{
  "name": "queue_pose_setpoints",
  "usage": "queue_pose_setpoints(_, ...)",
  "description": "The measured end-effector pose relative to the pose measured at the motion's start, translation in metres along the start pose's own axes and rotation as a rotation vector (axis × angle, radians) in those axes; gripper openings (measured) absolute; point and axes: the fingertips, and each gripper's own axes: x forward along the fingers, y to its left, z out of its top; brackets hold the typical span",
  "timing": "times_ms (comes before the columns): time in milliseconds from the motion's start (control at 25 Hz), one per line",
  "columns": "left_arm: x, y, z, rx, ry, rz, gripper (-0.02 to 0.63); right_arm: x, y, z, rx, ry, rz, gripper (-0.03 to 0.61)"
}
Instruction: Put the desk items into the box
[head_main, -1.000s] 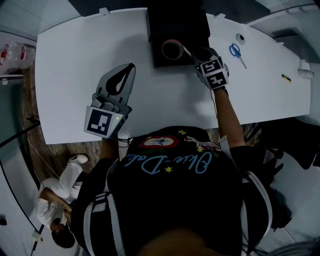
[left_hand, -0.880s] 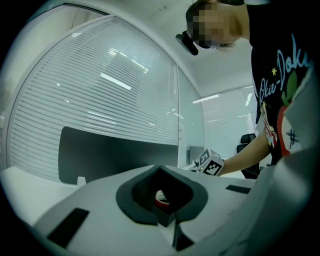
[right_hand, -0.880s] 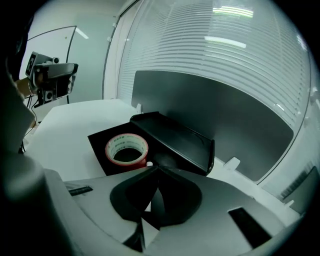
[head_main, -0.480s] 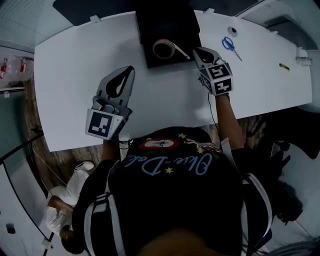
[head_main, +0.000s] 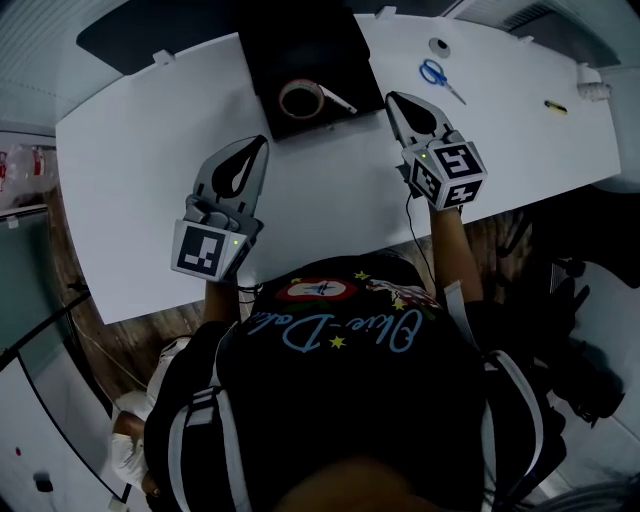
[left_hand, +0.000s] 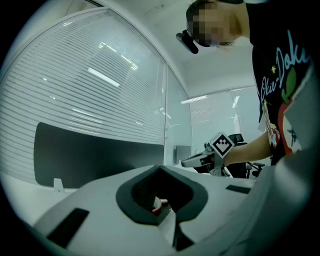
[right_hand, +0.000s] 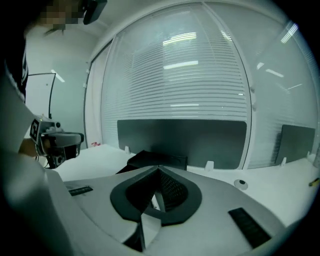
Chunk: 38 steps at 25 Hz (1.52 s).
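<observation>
A black box (head_main: 300, 50) stands at the table's far middle. Inside it lie a roll of tape (head_main: 300, 99) and a white pen (head_main: 339, 101). My right gripper (head_main: 391, 98) hovers just right of the box's near corner, shut and empty, its tips pointing away from me. In the right gripper view the box (right_hand: 159, 159) lies straight ahead of the shut gripper (right_hand: 159, 168). My left gripper (head_main: 263, 141) sits lower left of the box, shut with nothing held. Blue scissors (head_main: 436, 75) lie on the white table (head_main: 130, 150) to the right.
A small round object (head_main: 438, 45) sits beyond the scissors. A small yellow-and-black item (head_main: 555, 106) and a white object (head_main: 590, 88) lie near the table's right end. A dark panel (head_main: 150, 35) runs along the far edge. A person crouches on the floor at lower left.
My right gripper has drawn back from the box toward me, and the white pen that was at its tips now lies in the box. The left gripper has stayed put.
</observation>
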Motion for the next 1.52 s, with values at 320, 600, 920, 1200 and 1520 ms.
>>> queue_pose_setpoints(320, 0.019, -0.023, -0.004, 0.012, 0.009, -0.036, 0.0, -0.038, 0.0, 0.027, 0.022, -0.105, 0.01, 0.002)
queue_pose_setpoints(600, 0.035, -0.054, 0.002, 0.02, 0.008, -0.006, 0.0, -0.069, -0.019, 0.029, 0.06, -0.154, 0.029, 0.002)
queue_pose_setpoints(920, 0.051, -0.093, 0.01, 0.02, 0.009, 0.013, 0.0, -0.107, -0.046, 0.02, 0.085, -0.171, 0.037, 0.002)
queue_pose_setpoints(1200, 0.055, -0.122, 0.012, 0.038, 0.023, 0.018, 0.0, -0.127, -0.051, 0.019, 0.078, -0.207, 0.067, 0.002)
queue_pose_setpoints(1520, 0.056, -0.144, 0.016, 0.042, 0.019, 0.026, 0.0, -0.149, -0.059, 0.004, 0.081, -0.209, 0.065, 0.002)
